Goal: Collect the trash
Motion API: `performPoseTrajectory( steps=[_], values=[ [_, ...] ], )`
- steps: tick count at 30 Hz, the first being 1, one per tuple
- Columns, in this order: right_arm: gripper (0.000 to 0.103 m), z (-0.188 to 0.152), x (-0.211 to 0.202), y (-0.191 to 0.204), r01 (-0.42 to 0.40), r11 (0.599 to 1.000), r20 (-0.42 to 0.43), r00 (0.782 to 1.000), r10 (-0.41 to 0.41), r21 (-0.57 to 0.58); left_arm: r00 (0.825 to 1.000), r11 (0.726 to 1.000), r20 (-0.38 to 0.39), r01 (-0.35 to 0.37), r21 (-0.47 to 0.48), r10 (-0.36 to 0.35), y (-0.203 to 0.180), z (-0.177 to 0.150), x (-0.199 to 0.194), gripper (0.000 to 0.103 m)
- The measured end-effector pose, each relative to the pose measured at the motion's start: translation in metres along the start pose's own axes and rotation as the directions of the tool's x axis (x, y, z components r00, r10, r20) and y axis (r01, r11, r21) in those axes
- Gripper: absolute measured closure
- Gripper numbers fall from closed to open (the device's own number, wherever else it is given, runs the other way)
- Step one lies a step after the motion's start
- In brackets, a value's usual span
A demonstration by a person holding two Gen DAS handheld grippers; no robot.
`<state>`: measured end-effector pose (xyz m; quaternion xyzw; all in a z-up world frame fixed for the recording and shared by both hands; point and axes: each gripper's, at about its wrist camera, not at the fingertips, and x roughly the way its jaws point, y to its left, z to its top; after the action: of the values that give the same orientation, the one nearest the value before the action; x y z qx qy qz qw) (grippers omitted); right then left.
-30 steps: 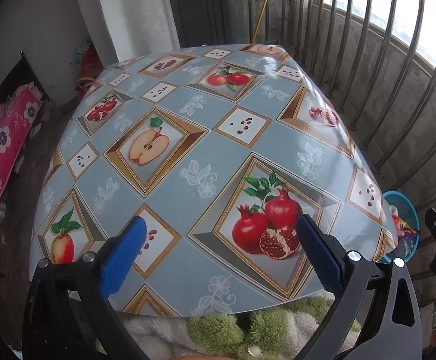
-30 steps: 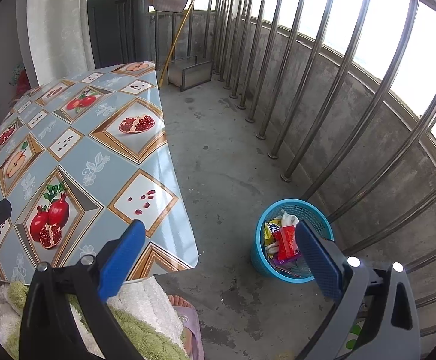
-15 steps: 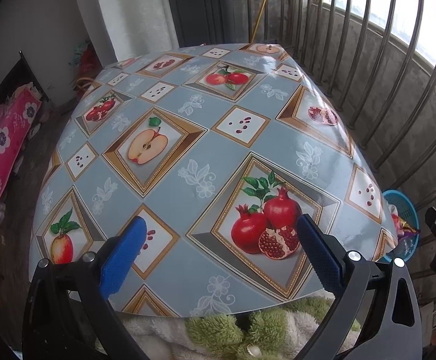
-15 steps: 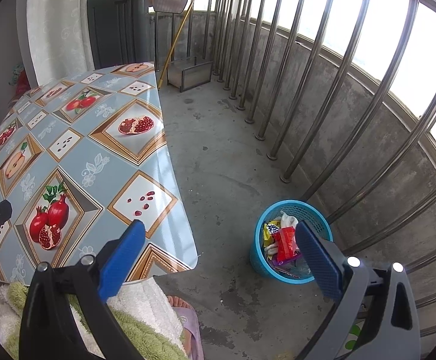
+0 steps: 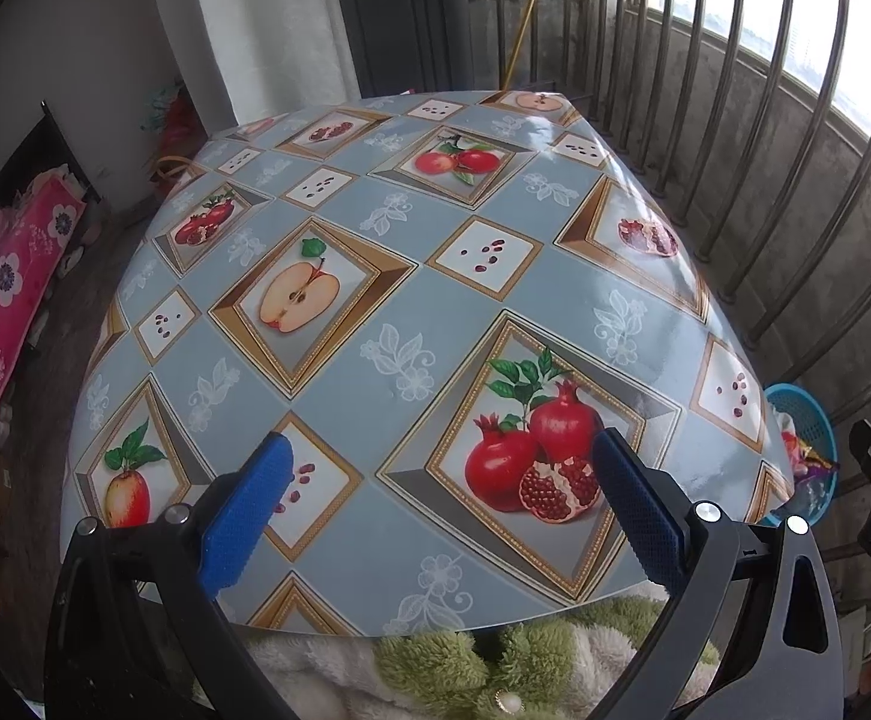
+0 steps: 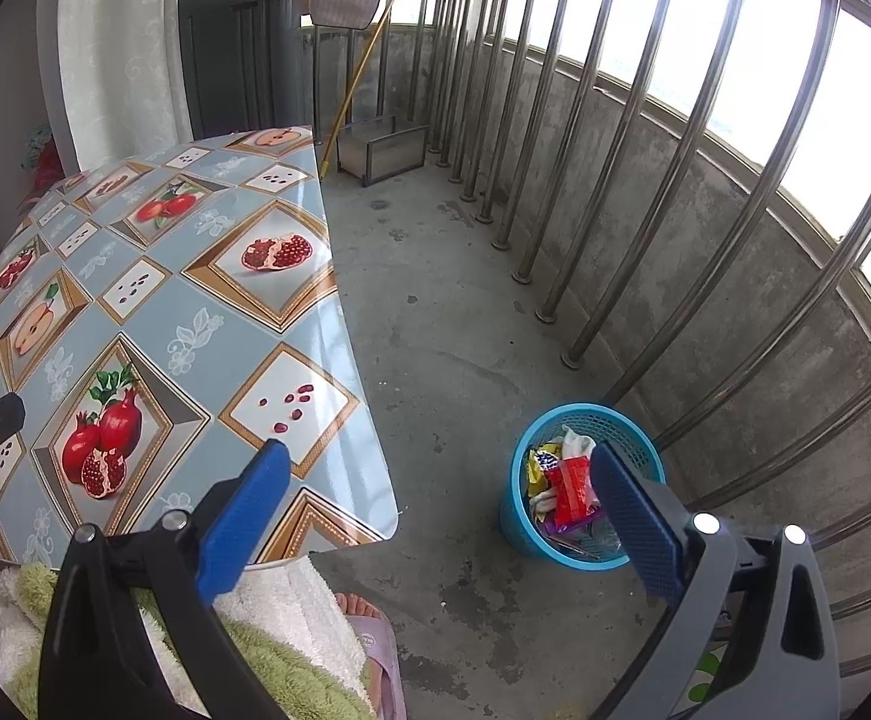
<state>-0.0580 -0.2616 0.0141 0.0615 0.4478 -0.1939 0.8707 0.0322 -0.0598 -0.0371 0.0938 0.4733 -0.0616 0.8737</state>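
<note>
The trash [image 6: 567,483], a red wrapper with yellow, purple and white pieces, lies inside a blue basket [image 6: 516,516] on the concrete floor [image 6: 465,312], just ahead of the right gripper [image 6: 435,516] and partly behind its right finger. This gripper has its 2 blue pads wide apart and holds nothing; its left pad [image 6: 243,525] is over the near corner of the table [image 6: 315,414], the other over the basket. In the left wrist view the basket [image 5: 807,420] shows only at the far right, past the table edge. The left gripper [image 5: 441,522] is also wide open and empty, above the tablecloth [image 5: 387,300] with fruit pictures; a pomegranate print [image 5: 531,462] sits between its pads. Metal bars [image 6: 663,180] stand beyond the basket. Below the jaws I see a fluffy green and white garment [image 6: 291,624] and a foot in a slipper [image 6: 369,630].
</note>
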Motion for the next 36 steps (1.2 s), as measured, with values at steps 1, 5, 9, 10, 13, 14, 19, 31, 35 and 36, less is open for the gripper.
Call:
performPoseTrajectory(
  steps=[1, 5, 9, 10, 13, 14, 19, 31, 35, 36],
  values=[
    [0.005, 0.0007, -0.0001, -0.0003, 0.0, 1.0, 0.001, 1.0, 0.0, 0.0, 1.0, 1.0, 0.0, 0.0, -0.001, 0.0, 0.0, 0.0, 0.0, 0.007],
    [0.005, 0.0004, -0.0003, 0.0009, 0.0, 1.0, 0.001, 1.0, 0.0, -0.001, 1.0, 1.0, 0.001, -0.001, -0.005, 0.001, 0.0009, 0.0003, -0.0004, 0.008],
    [0.005, 0.0004, -0.0002, 0.0035, -0.004, 1.0, 0.0, 1.0, 0.004, -0.001, 1.0, 1.0, 0.002, 0.0, -0.005, 0.0, 0.0016, 0.0012, 0.0001, 0.007],
    [0.005, 0.0004, -0.0002, 0.0043, -0.004, 1.0, -0.001, 1.0, 0.004, -0.001, 1.0, 1.0, 0.002, 0.0, -0.004, 0.0, 0.0016, 0.0012, 0.0001, 0.007],
    [0.005, 0.0005, -0.0002, 0.0054, -0.006, 1.0, -0.003, 1.0, 0.006, 0.0, 1.0, 1.0, 0.001, -0.001, -0.006, 0.001, 0.0018, 0.001, 0.0006, 0.007],
    [0.005, -0.0002, -0.0005, 0.0055, -0.007, 1.0, -0.003, 1.0, 0.007, 0.0, 1.0, 1.0, 0.0, -0.002, -0.007, 0.002, 0.0022, 0.0012, 0.0007, 0.007],
    [0.005, -0.0006, -0.0006, 0.0059, -0.008, 1.0, -0.002, 1.0, 0.008, 0.001, 1.0, 1.0, -0.004, -0.003, -0.012, 0.003, 0.0033, 0.0012, 0.002, 0.007],
    [0.005, -0.0021, -0.0014, 0.0064, -0.01, 1.0, -0.001, 1.0, 0.01, 0.001, 1.0, 1.0, -0.013, -0.005, -0.015, 0.005, 0.0036, -0.0015, 0.0041, 0.007],
    [0.005, -0.002, -0.0015, 0.0065, -0.01, 1.0, 0.0, 1.0, 0.01, 0.002, 1.0, 1.0, -0.011, -0.004, -0.015, 0.004, 0.0046, -0.0014, 0.0044, 0.007],
    [0.005, -0.002, -0.0015, 0.0065, -0.011, 1.0, 0.0, 1.0, 0.011, 0.003, 1.0, 1.0, -0.011, -0.004, -0.015, 0.004, 0.0047, -0.0014, 0.0044, 0.007]
  ],
)
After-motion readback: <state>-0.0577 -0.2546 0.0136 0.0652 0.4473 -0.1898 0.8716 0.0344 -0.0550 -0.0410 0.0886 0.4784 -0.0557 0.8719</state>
